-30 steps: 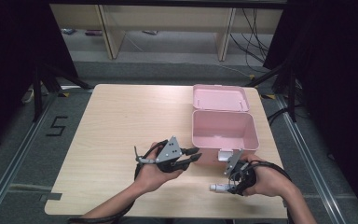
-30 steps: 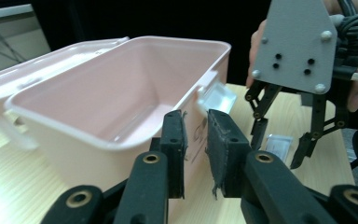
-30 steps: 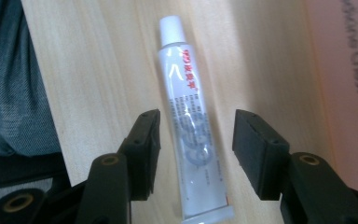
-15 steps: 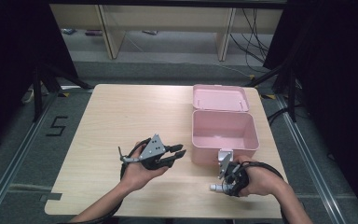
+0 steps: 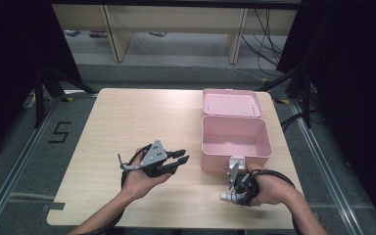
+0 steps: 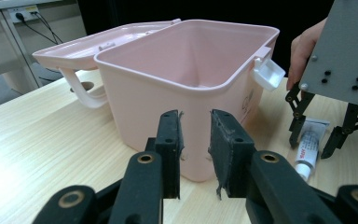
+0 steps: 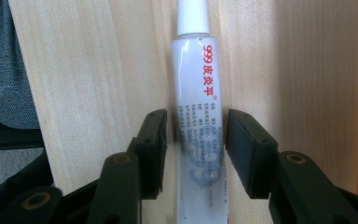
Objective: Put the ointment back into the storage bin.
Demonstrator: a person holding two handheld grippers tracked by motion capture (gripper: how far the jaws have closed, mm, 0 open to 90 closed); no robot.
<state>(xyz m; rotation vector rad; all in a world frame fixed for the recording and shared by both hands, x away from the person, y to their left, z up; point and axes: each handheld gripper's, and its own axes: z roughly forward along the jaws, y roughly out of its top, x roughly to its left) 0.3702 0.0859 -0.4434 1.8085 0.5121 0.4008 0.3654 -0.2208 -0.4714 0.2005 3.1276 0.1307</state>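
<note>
While the left gripper (image 5: 176, 159) has slid leftward over the last second and now hangs off the box, above bare wood near the table's middle, its jaws stand slightly spread with nothing between them, pointed at the pink storage box (image 5: 235, 142). That retreat reads as the left hand clearing out of the way, so the pick is the right hand's job. Open room: the whole left half of the wooden table (image 5: 112, 122) is bare, plenty of space to swing. Box sits at the right half, lid (image 5: 231, 103) thrown back flat behind it, white latch (image 5: 237, 162) hanging off the near wall, inside looks empty. Right of that, the right gripper (image 5: 231, 182) has barely shifted, pointing down at the ointment tube (image 7: 198, 121), which lies flat on the table just in front of the box's near wall, white cap (image 5: 225, 197) toward the near table edge. Jaws straddle the tube with narrow gaps either side; probably not yet pinching, though contact is hard to rule out. Tight spots: box wall just beyond the tube, near table edge close behind the hand, right edge not far. Likely next: close, lift, carry over the rim into the box.
</note>
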